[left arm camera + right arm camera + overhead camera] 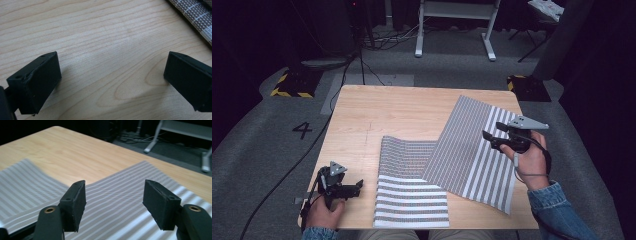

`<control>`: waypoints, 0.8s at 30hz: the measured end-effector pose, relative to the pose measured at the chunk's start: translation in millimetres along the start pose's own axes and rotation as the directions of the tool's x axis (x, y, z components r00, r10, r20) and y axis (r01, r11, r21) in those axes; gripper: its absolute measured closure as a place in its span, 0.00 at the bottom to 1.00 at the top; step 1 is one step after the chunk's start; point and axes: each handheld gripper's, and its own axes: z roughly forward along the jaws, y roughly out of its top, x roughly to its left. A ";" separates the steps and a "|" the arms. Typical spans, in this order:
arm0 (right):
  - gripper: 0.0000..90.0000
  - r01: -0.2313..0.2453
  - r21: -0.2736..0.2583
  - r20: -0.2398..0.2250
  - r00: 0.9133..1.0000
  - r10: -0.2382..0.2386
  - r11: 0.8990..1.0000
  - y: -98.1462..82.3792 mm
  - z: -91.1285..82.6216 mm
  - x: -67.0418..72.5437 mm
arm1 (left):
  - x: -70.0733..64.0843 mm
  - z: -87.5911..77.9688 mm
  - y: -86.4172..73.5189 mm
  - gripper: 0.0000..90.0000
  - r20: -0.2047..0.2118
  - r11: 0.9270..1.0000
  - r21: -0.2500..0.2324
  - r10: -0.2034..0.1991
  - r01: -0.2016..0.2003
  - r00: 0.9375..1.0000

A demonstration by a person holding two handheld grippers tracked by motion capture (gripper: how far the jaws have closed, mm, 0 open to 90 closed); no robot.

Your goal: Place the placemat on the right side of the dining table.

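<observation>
Two tongs are held released: right tongs (493, 131) hover over the folded striped cloth (472, 150), nothing gripped; left tongs (358, 187) rest on the surface (377, 110), cloth edge lying rightward.

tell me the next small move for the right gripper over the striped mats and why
Probably ease the right gripper down to an edge of the tilted mat, then close. Its jaws stand open above the stripes with nothing between them, and that mat lies askew, overlapping the straight mat nearer the person. The left gripper rests open over bare table, so the right one looks like the working hand.
</observation>
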 end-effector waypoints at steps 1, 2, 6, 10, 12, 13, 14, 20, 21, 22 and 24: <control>0.40 0.000 0.000 0.000 1.000 0.000 1.000 0.0 0.0 0.0 | 0.0 0.0 0.0 0.01 0.000 1.000 0.000 0.000 0.000 1.000; 0.39 0.003 0.007 -0.043 0.999 -0.003 1.000 1.0 2.0 13.4 | 0.0 0.0 0.0 0.01 0.000 1.000 0.000 0.000 0.000 1.000; 0.39 0.021 0.029 -0.119 0.993 -0.018 0.999 1.5 8.0 40.5 | 0.0 0.0 0.0 0.01 0.000 1.000 0.001 0.000 0.000 1.000; 0.38 0.040 0.056 -0.193 0.981 -0.029 0.998 -2.3 17.3 68.4 | 0.0 0.0 0.0 0.01 0.000 1.000 0.000 0.000 0.000 1.000; 0.38 0.047 0.063 -0.210 0.977 -0.033 0.997 -3.8 20.0 74.5 | 0.0 0.0 0.0 0.01 0.000 1.000 0.000 0.001 -0.001 1.000; 0.38 0.060 0.079 -0.239 0.970 -0.039 0.995 -7.4 25.8 86.3 | 0.0 0.0 0.0 0.01 0.000 1.000 0.000 0.000 0.000 1.000; 0.37 0.063 0.090 -0.251 0.967 -0.039 0.994 -9.6 28.9 91.9 | 0.0 0.0 0.0 0.01 0.000 1.000 0.000 0.000 0.000 1.000; 0.37 0.098 0.130 -0.310 0.949 -0.053 0.987 -22.9 43.8 117.2 | 0.0 0.0 0.0 0.01 0.000 1.000 0.000 0.000 0.000 1.000; 0.36 0.100 0.139 -0.331 0.943 -0.049 0.985 -27.8 49.7 125.6 | 0.0 0.0 0.0 0.01 0.000 1.000 0.000 0.000 0.000 1.000; 0.36 0.101 0.144 -0.339 0.940 -0.047 0.984 -30.1 52.7 129.1 | 0.0 0.0 0.0 0.01 0.000 1.000 0.001 0.001 -0.001 1.000; 0.36 0.107 0.163 -0.352 0.935 -0.043 0.981 -35.0 59.0 135.1 | 0.0 0.0 0.0 0.01 0.000 1.000 0.001 0.001 -0.001 1.000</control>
